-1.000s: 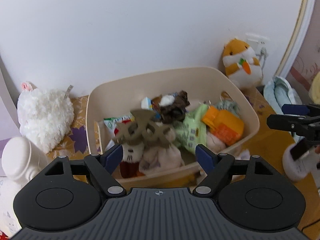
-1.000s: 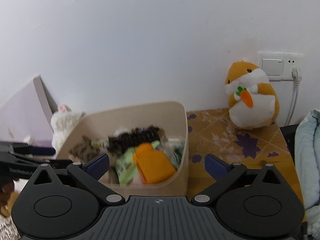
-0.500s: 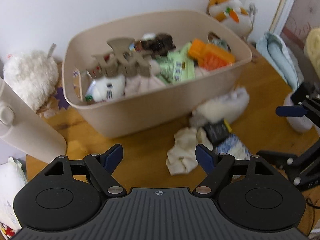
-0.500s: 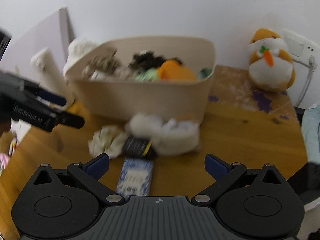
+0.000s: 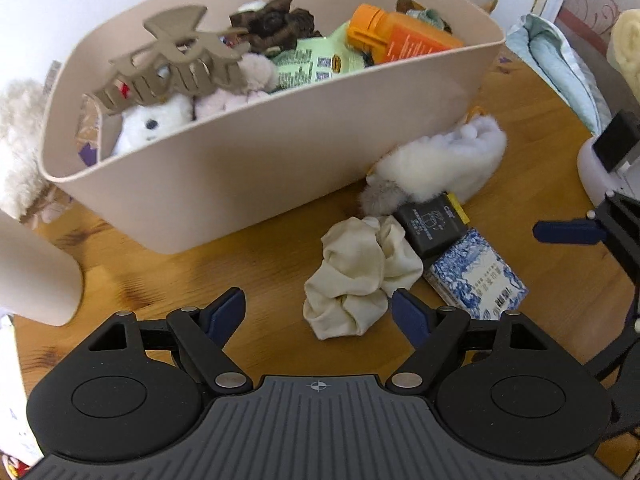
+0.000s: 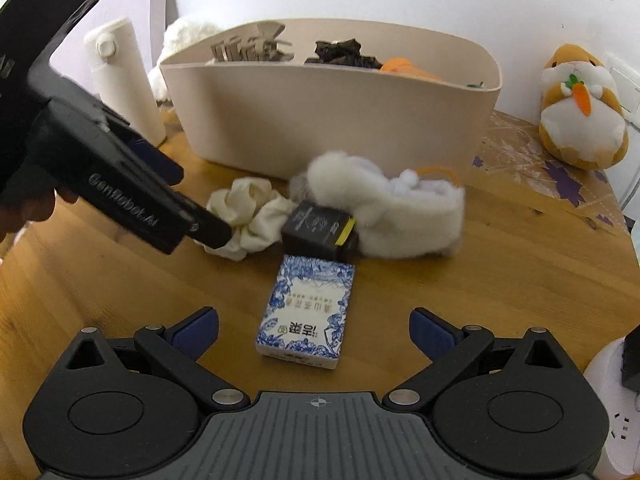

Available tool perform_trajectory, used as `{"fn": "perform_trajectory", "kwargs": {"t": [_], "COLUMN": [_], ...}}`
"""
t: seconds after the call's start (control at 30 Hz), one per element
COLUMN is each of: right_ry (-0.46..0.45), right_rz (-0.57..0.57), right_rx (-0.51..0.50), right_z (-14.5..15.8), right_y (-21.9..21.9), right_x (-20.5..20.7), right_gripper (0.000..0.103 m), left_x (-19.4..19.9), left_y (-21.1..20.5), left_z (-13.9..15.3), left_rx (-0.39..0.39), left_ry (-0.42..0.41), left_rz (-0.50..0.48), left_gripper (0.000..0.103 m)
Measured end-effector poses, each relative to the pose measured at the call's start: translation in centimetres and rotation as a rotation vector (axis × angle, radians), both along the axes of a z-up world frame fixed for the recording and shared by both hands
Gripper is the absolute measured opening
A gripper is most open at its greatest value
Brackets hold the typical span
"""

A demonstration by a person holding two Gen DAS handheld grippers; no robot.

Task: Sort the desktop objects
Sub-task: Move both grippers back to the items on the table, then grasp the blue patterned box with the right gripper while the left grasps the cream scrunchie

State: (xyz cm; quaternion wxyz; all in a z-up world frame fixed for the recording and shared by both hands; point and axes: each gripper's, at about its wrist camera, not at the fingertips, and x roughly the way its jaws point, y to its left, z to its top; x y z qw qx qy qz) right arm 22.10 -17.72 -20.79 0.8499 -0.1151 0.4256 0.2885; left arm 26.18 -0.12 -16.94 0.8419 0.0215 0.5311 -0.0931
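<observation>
Risk: your left gripper (image 5: 318, 312), jaws wide, empty, centre frame beside scrunchie (image 5: 360, 276); closing may snag neighbouring black box (image 5: 430, 224).

Right gripper (image 6: 314, 326): agape, empty.

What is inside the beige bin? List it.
In the beige bin: a tan hair claw, dark brown scrunchie, orange bottle, green packet, white plush. Anything beneath them is covered.

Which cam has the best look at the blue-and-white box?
Right wrist. The blue-and-white box lies centred just ahead of the open right gripper, its whole top face and printed label visible. In the left wrist view the box sits off to the right, angled and distorted, its far corner against the black box.
</observation>
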Motion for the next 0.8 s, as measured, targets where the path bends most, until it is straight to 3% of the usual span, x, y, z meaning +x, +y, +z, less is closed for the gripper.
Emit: {"fn": "perform_trajectory", "kwargs": {"t": [0.17,0.23,0.4,0.63,0.73,0.8], "right_ry": [0.075,0.063,0.032,0.08,0.083,0.069], "right_rz": [-0.128,-0.157,-0.117,-0.151,-0.139,-0.144], "right_rx": [0.015,0.0,-0.077,-0.088,-0.091,-0.086], "right_z": [-1.6,-1.8,-2.0,-1.8,-1.7,-1.6], "right_y": [-0.3,-0.3,0.5,1.2,1.1,1.0], "right_x": [0.5,0.4,0.4,1.3,1.3,1.0], "right_gripper": [0.103,0.103,0.103,0.103,0.103,0.1], "left_x": [0.9,1.0,1.1,1.3,1.3,1.3], "left_y": [-0.3,-0.6,-0.9,-1.0,-0.8,-0.7], "left_z": [-1.6,-2.1,-2.4,-2.6,-2.2,-2.0], "left_rx": [-0.023,-0.018,-0.006,-0.01,-0.013,-0.015], "left_ry": [0.032,0.033,-0.012,-0.048,-0.054,-0.054], "left_rz": [0.011,-0.014,-0.023,-0.003,0.002,-0.001], "left_gripper": [0.082,0.082,0.086,0.083,0.065,0.047]}}
